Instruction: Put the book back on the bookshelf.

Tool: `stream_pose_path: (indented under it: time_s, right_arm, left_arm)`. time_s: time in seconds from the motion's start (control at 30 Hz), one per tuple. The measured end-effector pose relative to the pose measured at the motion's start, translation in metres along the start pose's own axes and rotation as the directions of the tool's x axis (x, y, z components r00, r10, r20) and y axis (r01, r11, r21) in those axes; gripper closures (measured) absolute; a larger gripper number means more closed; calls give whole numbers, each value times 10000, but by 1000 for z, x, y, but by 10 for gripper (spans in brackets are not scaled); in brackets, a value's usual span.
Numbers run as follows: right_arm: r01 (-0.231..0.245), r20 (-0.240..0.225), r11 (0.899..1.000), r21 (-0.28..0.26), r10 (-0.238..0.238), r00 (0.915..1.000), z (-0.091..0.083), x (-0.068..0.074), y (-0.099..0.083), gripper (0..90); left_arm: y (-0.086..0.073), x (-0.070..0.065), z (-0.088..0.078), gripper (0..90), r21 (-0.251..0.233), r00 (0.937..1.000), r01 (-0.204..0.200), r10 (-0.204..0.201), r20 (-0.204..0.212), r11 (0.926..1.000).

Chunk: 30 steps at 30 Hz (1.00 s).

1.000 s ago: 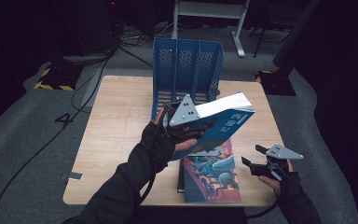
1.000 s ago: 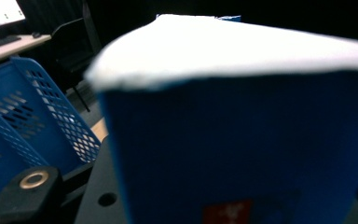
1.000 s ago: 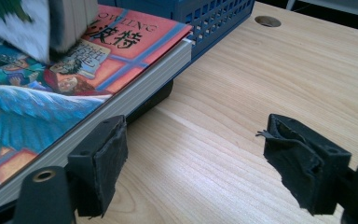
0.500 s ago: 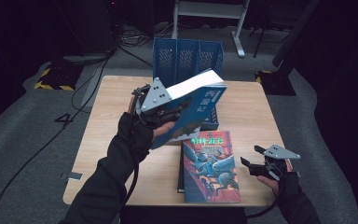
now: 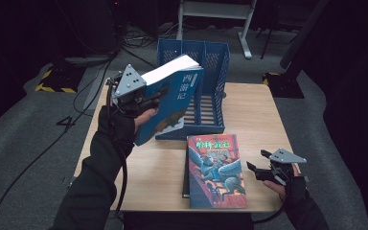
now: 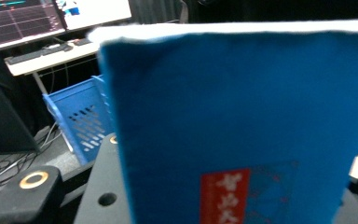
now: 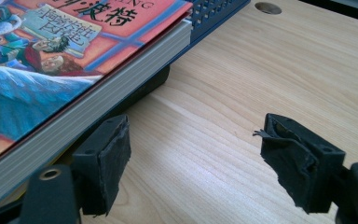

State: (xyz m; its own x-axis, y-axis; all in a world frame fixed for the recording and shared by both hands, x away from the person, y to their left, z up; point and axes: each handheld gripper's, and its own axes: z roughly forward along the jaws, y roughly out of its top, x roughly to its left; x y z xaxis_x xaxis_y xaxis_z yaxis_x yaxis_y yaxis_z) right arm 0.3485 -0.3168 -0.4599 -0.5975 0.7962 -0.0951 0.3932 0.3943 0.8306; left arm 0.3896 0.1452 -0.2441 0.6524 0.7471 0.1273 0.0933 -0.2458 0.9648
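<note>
The left gripper [image 5: 139,98] grasps a blue book [image 5: 170,103] between its jaws and holds it up off the table [image 5: 254,115], tilted, with the white page edge on top and the cover turned toward the person. In the high view the book hangs above the table's left part, just in front of the left end of a blue file rack [image 5: 206,81] that stands at the middle of the far edge, its slots open toward the person. In the left gripper view the blue cover [image 6: 242,130] rises close before the camera, a red label low on it, with part of the rack [image 6: 81,121] behind at the left. A second book with a colourful picture cover [image 5: 215,170] lies flat near the near edge, on top of a dark book whose edge shows beneath it. The right gripper [image 5: 263,171] rests low at the near right corner, its jaws released and spread, nothing between them; in the right gripper view the left jaw sits just beside the page edge of the colourful book [image 7: 74,60], over bare wood.
</note>
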Motion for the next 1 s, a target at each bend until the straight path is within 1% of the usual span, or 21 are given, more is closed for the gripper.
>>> stream_pose_path:
  time_s: [0.03, 0.07, 0.13, 0.17, 0.23, 0.3, 0.37, 0.4, 0.43, 0.53, 0.6, 0.67, 0.77, 0.83, 0.87, 0.93, 1.0]
  right_arm:
    - [-3, -5, 10000, 5, 3, 10000, 0, 0, 0, 245]
    - [-3, -5, 10000, 5, 3, 10000, 0, 0, 0, 245]
    - [13, -33, 10000, 14, -13, 10000, 0, 1, 0, 245]
    - [24, -71, 10000, 20, -24, 10000, 1, 1, 0, 245]
    - [72, -72, 10000, 52, -72, 9999, 1, 2, 0, 245]
    - [81, -91, 10000, 57, -80, 9999, 1, 1, 0, 245]
    - [73, -114, 10000, 60, -72, 9999, 1, 1, -1, 245]
    - [80, -141, 9999, 63, -79, 9999, 1, 1, -1, 245]
    - [80, -141, 9999, 63, -79, 9999, 1, 1, -1, 245]
    - [94, -168, 9999, 57, -93, 9998, 1, 1, -1, 245]
    - [132, -168, 9999, 63, -131, 9998, 1, 1, -1, 245]
    - [154, -193, 9999, 72, -153, 9997, 1, 1, -1, 246]
    - [226, -297, 9996, 178, -220, 9993, 3, 2, -2, 246]
    - [305, -290, 9994, 191, -299, 9991, 3, 3, -2, 246]
    - [338, -290, 9992, 223, -332, 9990, 3, 4, -1, 246]
    - [330, -287, 9993, 192, -324, 9991, 2, 4, -2, 246]
    - [346, -286, 9992, 211, -340, 9990, 2, 4, -2, 246]
  left_arm:
    - [0, 4, 1, 610, 0, 10000, 33, -32, -72, 10000]
    - [0, 4, 1, 609, 0, 10000, 33, -32, -72, 10000]
    - [0, 10, 5, 610, 93, 9994, 150, -147, -325, 9998]
    - [0, 12, 7, 610, 122, 9991, 196, -191, -387, 9997]
    - [0, 19, 16, 610, 223, 9976, 347, -333, -607, 9991]
    - [0, 25, 22, 610, 271, 9967, 505, -487, -649, 9984]
    - [0, 29, 29, 609, 293, 9943, 810, -788, -717, 9963]
    - [0, 32, 32, 609, 336, 9936, 864, -836, -757, 9957]
    - [0, 32, 32, 609, 336, 9936, 864, -836, -757, 9957]
    - [-1, 39, 42, 609, 372, 9892, 1077, -1034, -1038, 9935]
    - [-1, 42, 48, 609, 456, 9866, 1114, -1049, -1249, 9927]
    - [-1, 45, 55, 610, 459, 9834, 1225, -1150, -1403, 9914]
    - [-1, 50, 65, 609, 596, 9786, 1399, -1288, -1605, 9884]
    - [-1, 52, 70, 609, 580, 9750, 1447, -1324, -1783, 9878]
    - [-1, 54, 75, 609, 625, 9718, 1504, -1360, -1926, 9866]
    - [-2, 57, 78, 609, 596, 9683, 1675, -1529, -1977, 9841]
    - [-2, 58, 79, 608, 608, 9685, 1704, -1558, -1942, 9835]
